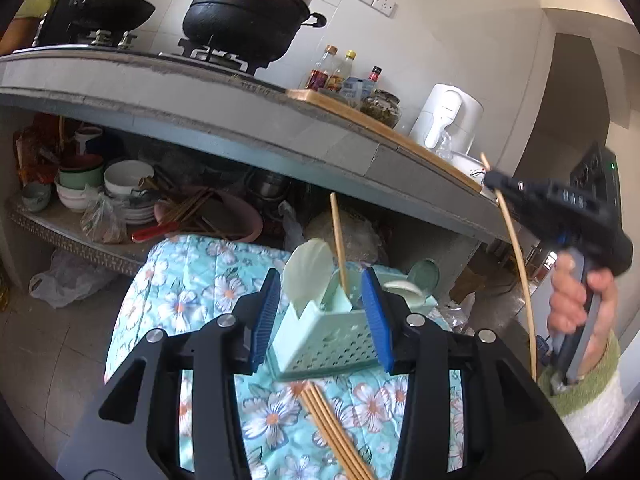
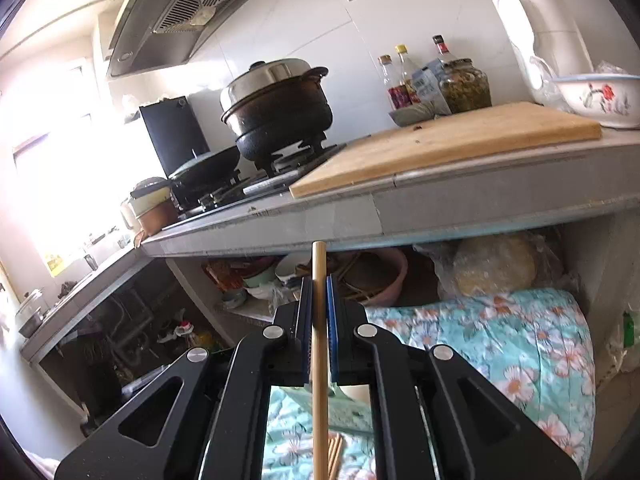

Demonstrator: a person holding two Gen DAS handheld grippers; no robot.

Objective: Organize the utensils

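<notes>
A mint-green utensil basket (image 1: 328,340) stands on a floral cloth (image 1: 200,280). It holds white spoons (image 1: 310,268) and one upright chopstick (image 1: 339,240). My left gripper (image 1: 322,280) is open, its blue pads either side of the basket's near end without pressing on it. Several loose chopsticks (image 1: 332,428) lie on the cloth under that gripper. At the right, a hand (image 1: 576,300) holds my right gripper (image 1: 490,180), raised and shut on a long chopstick (image 1: 520,264). In the right wrist view that chopstick (image 2: 320,360) runs up between the closed pads of the right gripper (image 2: 320,284).
Behind runs a grey counter (image 1: 240,128) with a black pot (image 1: 248,16), a wok (image 1: 108,8), a cutting board (image 2: 440,144), bottles (image 1: 336,72), a white kettle (image 1: 448,120) and a flowered bowl (image 2: 600,96). The shelf below holds stacked bowls (image 1: 120,184) and a pink basin (image 1: 236,216).
</notes>
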